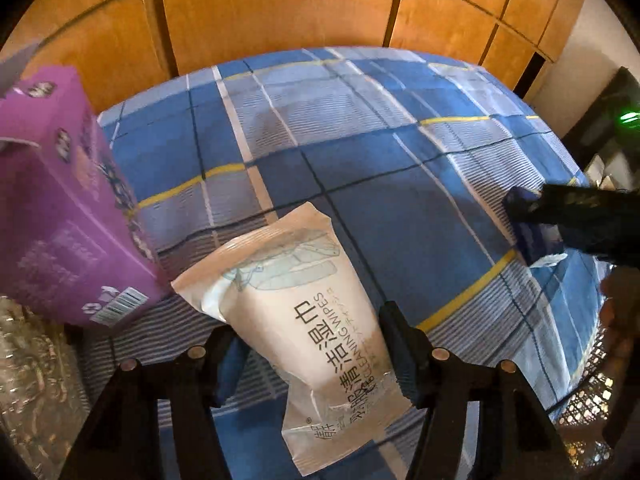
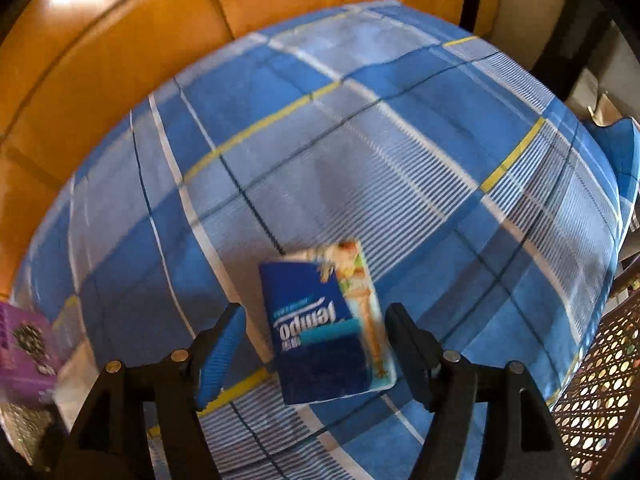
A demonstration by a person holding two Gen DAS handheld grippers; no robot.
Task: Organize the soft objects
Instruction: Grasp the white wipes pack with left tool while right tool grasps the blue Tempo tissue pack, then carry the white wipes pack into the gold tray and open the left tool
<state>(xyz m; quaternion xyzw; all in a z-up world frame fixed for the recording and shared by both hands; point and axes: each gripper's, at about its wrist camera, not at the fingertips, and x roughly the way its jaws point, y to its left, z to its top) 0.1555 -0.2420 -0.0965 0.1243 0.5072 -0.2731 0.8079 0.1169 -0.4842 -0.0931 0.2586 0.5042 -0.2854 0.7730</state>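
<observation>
A beige pack of cleaning wipes (image 1: 304, 312) lies on the blue plaid bedsheet (image 1: 360, 152), its lower end between the open fingers of my left gripper (image 1: 312, 356). A blue Tempo tissue pack (image 2: 324, 328) lies on the sheet (image 2: 320, 140) between the open fingers of my right gripper (image 2: 316, 344), with a gap on both sides. In the left wrist view the right gripper (image 1: 560, 216) shows at the right edge over the blue pack (image 1: 532, 236).
A purple carton (image 1: 60, 208) stands on the bed's left side, also at the left edge of the right wrist view (image 2: 24, 352). Crinkled clear plastic (image 1: 28, 380) lies below it. A brown lattice basket (image 2: 600, 392) sits at the right. A wooden wardrobe (image 1: 280, 12) stands behind the bed.
</observation>
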